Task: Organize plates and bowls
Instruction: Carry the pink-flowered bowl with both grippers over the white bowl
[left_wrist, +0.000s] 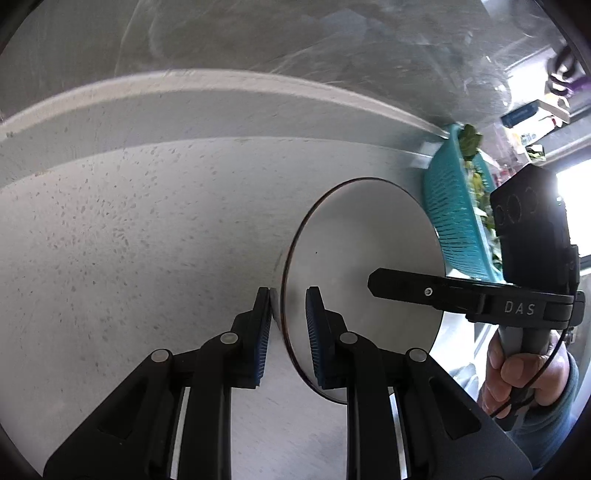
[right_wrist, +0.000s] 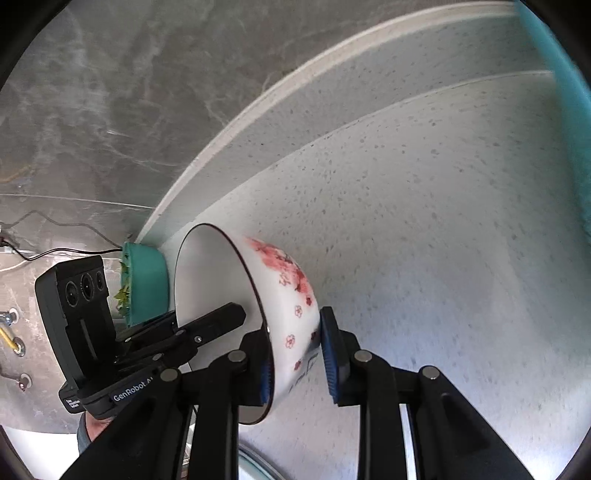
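Note:
A white bowl with red blossom print and a dark rim shows in both views; the left wrist view shows its white inside. My left gripper straddles the near rim, one pad outside the wall and one inside, with a small gap at the inner pad. My right gripper straddles the rim from the other side, one pad inside and one against the printed outer wall. Each gripper appears in the other's view: the right one reaches into the bowl, and so does the left one.
The speckled grey countertop runs to a raised back ledge and a marbled wall. A teal basket with greens stands right behind the bowl; it also shows in the right wrist view. A hand holds the right gripper.

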